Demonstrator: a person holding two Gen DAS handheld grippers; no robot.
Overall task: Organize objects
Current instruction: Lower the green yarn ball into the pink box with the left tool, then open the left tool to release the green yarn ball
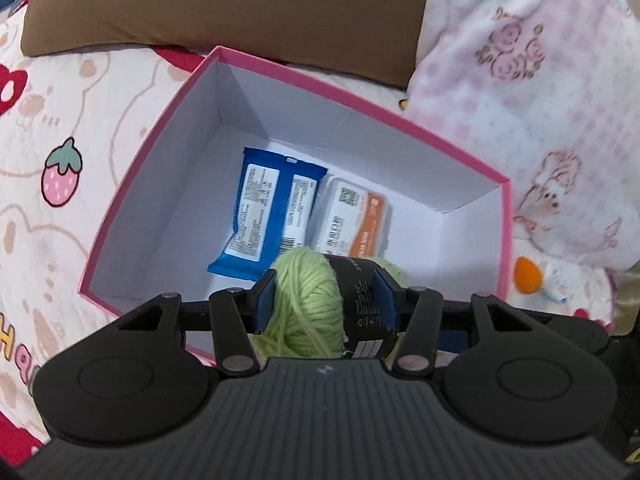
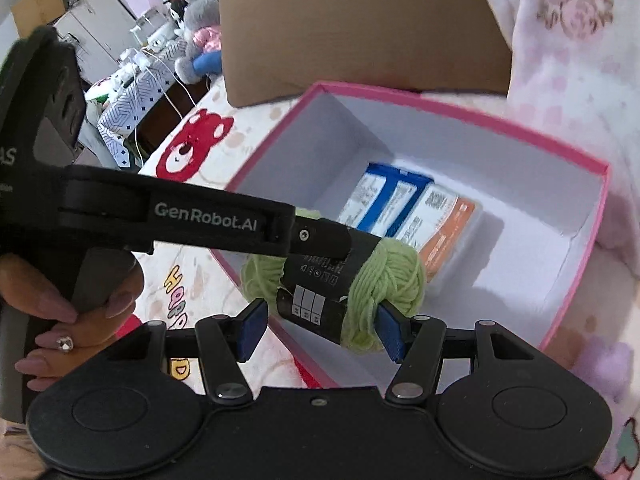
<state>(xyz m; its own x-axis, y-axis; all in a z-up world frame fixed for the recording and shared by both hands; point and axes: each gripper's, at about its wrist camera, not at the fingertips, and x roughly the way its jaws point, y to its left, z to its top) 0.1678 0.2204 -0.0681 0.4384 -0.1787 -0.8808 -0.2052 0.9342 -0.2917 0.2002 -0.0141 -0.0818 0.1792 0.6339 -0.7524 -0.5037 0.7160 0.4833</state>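
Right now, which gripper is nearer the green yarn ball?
Left. The left gripper is clamped on the yarn ball, across its black label band and wool. The right gripper only straddles it: one side looks to be at the wool end, the other stands clear.

1. The pink box (image 1: pixel 505 236) is open at the top, nothing over its mouth but the green yarn ball (image 1: pixel 308 300) clamped in the left gripper (image 1: pixel 324 298) above the near wall.
2. On the box floor, a blue packet (image 1: pixel 268 216) and an orange-and-white packet (image 1: pixel 352 220) lie side by side in the middle.
3. Bare floor remains along the left wall, the far corner and the right wall.
4. A brown cardboard box (image 1: pixel 240 4) stands just behind the far rim.
5. A pink floral quilt (image 1: pixel 532 92) heaps against the right wall.
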